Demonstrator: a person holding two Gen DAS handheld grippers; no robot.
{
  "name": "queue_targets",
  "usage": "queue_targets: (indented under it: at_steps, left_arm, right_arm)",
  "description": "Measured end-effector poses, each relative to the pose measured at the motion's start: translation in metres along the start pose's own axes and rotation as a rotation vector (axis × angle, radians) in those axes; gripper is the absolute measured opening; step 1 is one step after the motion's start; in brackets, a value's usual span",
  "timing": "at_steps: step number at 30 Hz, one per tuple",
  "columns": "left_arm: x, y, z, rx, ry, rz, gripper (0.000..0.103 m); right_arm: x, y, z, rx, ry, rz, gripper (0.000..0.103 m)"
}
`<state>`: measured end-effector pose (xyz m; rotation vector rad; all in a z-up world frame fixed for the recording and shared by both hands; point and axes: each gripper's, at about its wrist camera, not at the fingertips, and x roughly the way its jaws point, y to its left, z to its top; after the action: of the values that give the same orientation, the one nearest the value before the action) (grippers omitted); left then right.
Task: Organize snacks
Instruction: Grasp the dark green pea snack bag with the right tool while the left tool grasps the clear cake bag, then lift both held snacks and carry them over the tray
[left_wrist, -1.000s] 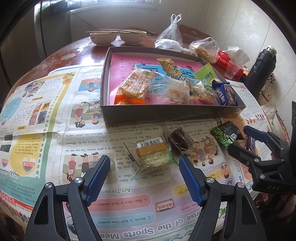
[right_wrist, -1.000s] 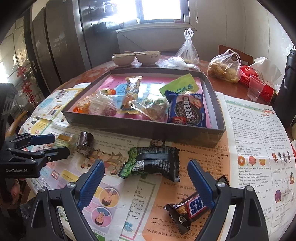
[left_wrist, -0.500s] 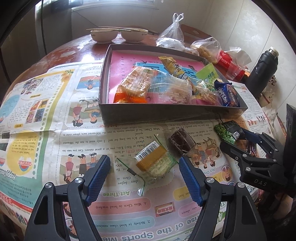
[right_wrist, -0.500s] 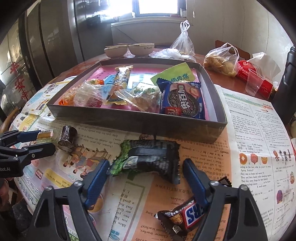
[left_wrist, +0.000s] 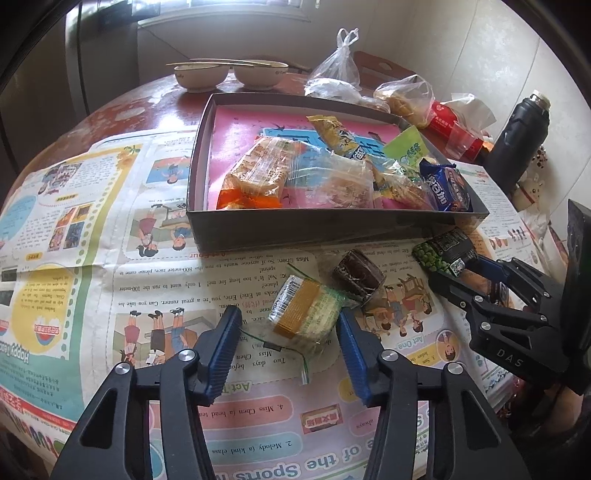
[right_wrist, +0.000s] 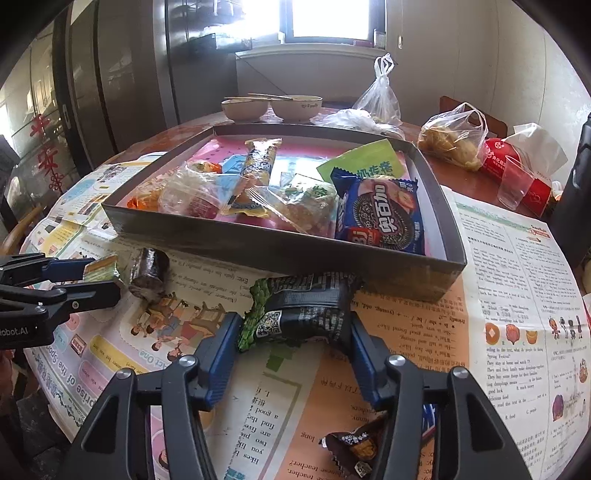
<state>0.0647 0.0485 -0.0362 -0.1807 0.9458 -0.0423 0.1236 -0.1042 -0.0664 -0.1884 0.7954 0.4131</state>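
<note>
Blue-padded grippers angled down over newspaper, closing on snacks.
Right gripper (right_wrist: 293, 332) pinches the green pea packet (right_wrist: 303, 310) against the box (right_wrist: 280, 251) wall at 12 o'clock; left gripper (left_wrist: 286, 332) straddles the clear-wrapped cake (left_wrist: 306, 314), right pad touching, 6 o'clock free.

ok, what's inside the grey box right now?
The grey box holds a blue cookie pack, a green sachet, a yellow bar and clear-wrapped snacks on a pink liner. Overlapping wrappers hide whatever lies beneath.

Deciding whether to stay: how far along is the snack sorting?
Done: several packets in the box. In hand: both jaws have just been closing, right gripper pinching the pea packet, left gripper around the cake packet, grip unclear. Left: brown roll and chocolate bar.
</note>
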Motion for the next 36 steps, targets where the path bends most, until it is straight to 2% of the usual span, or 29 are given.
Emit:
queue_targets:
  at_steps: [7, 17, 36]
  left_arm:
    - [-0.002, 0.006, 0.0, -0.032, -0.001, -0.034, 0.041]
    - [-0.017, 0.009, 0.002, -0.044, -0.034, -0.04, 0.041]
    - [-0.035, 0.009, 0.011, -0.06, -0.078, -0.051, 0.041]
  right_arm:
    - [-0.004, -0.007, -0.001, 0.033, -0.008, 0.043, 0.049]
    - [-0.014, -0.006, 0.001, 0.053, -0.028, 0.102, 0.046]
    - [-0.041, -0.006, 0.011, 0.085, -0.1, 0.142, 0.045]
